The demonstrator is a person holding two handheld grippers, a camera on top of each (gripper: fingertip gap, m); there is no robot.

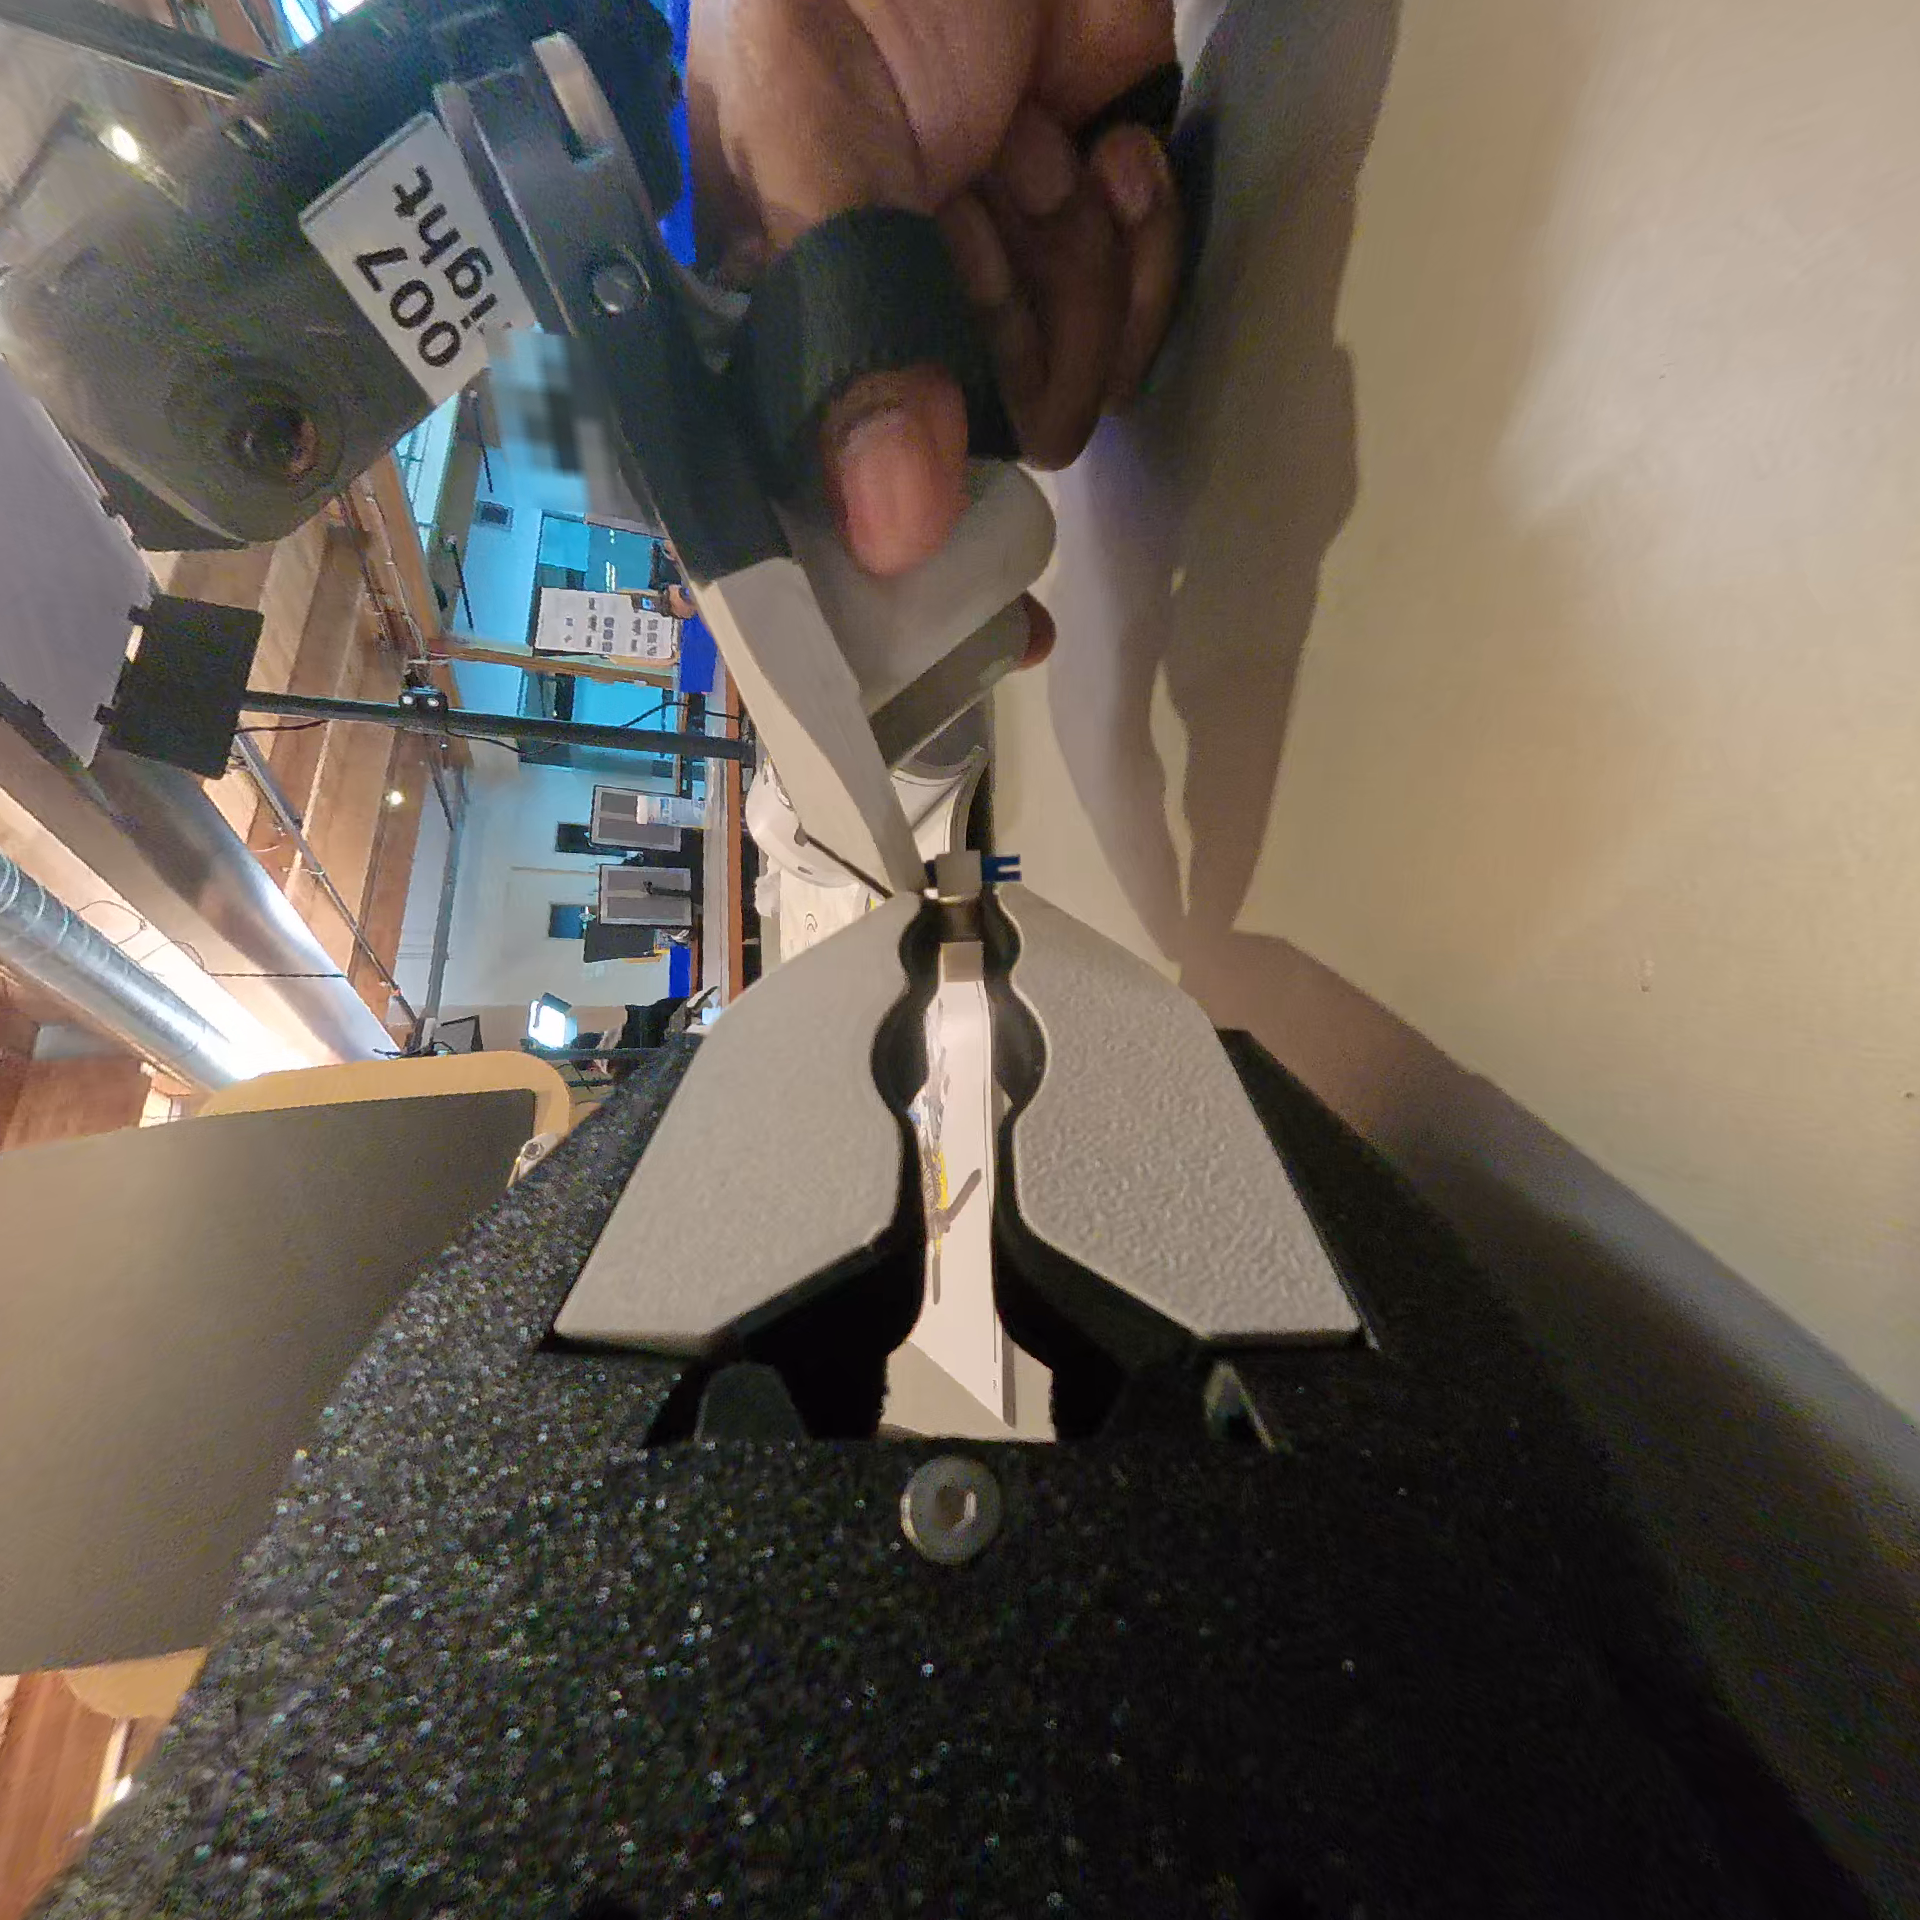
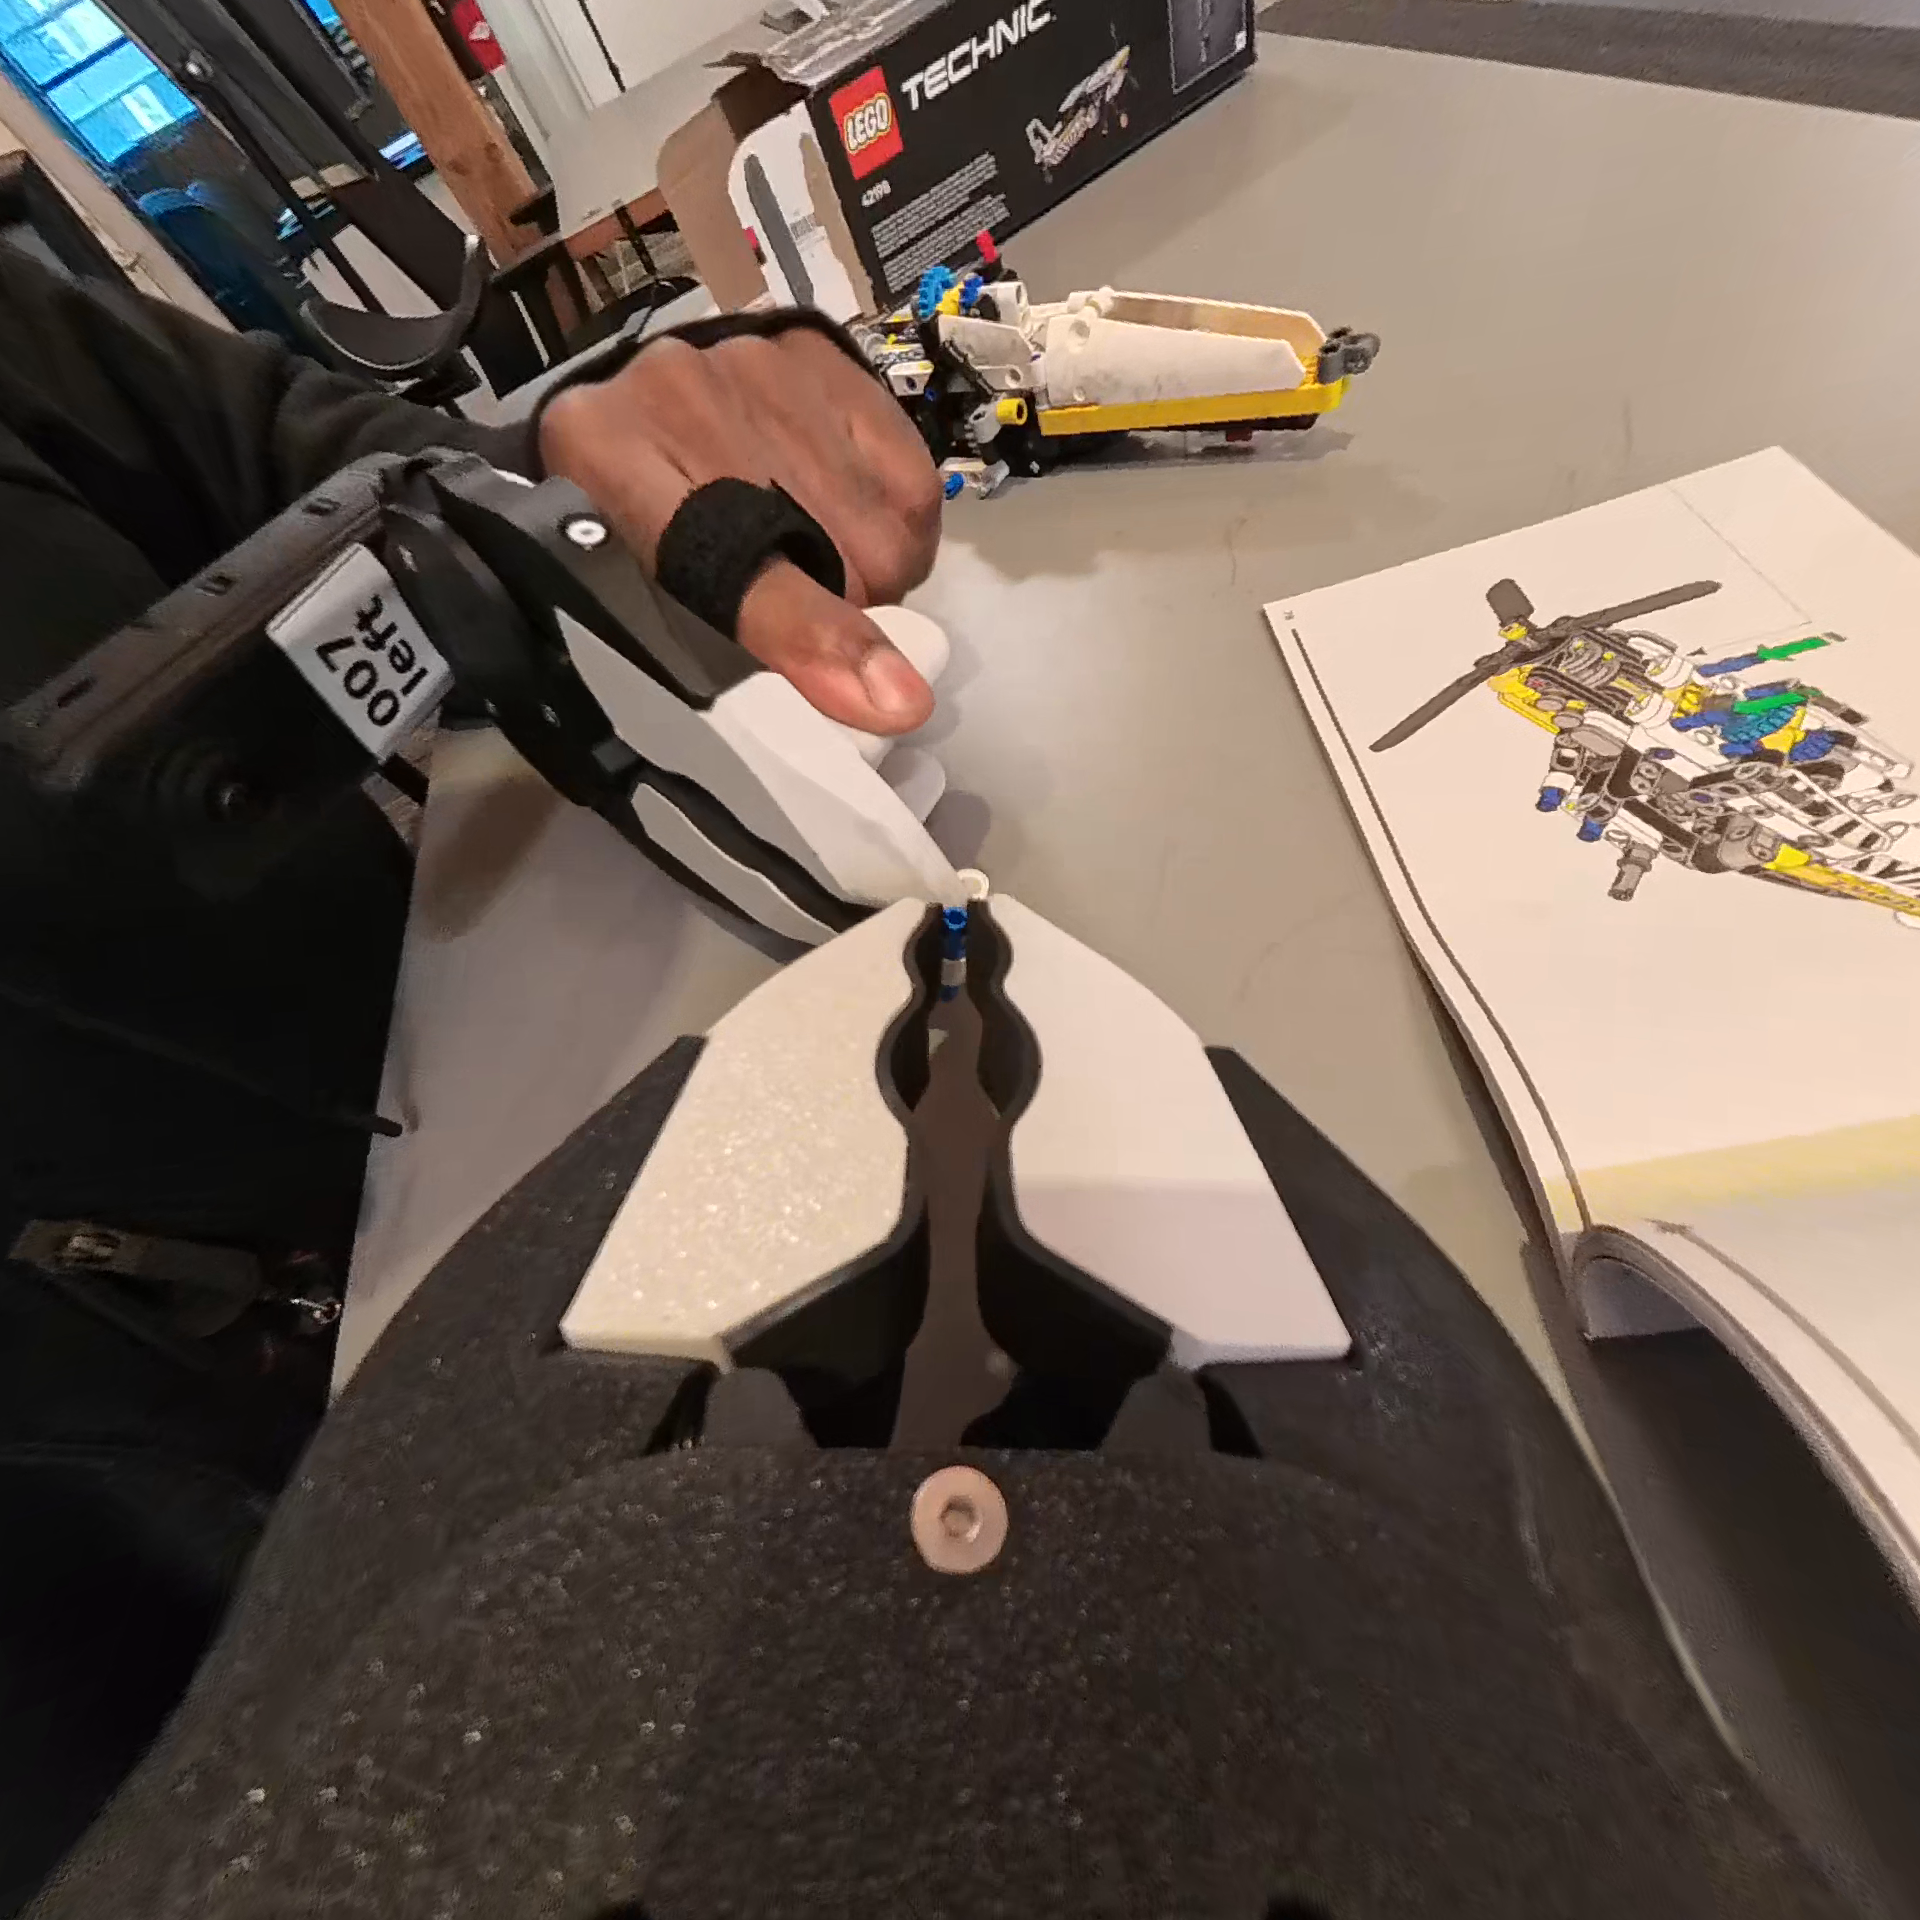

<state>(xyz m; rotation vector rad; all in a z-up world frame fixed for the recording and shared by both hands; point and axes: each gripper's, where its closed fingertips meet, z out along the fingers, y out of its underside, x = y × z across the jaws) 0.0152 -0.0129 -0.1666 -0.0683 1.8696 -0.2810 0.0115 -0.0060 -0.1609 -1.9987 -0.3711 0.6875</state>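
In the left wrist view my left gripper [image 1: 956, 902] is shut on a small white round piece [image 1: 954, 876] at its fingertips, held above the table. A blue pin [image 1: 1004, 864] sticks out of that piece. The right gripper's fingers [image 1: 831, 748] come in from the upper left and meet the piece. In the right wrist view my right gripper [image 2: 961, 912] is shut on the blue pin [image 2: 953, 940], which lies along the gap between its fingers. The pin's far end meets the white piece [image 2: 978, 883] at the left gripper's fingertips [image 2: 914, 868].
On the grey table [image 2: 1455, 260] lie an open instruction booklet [image 2: 1558, 935] at the right, a partly built white and yellow model [image 2: 1143, 384] farther back, and a black toy box [image 2: 1018, 114] behind it. A person's hands hold both grippers. Less than 4 cm separates the two grippers' tips.
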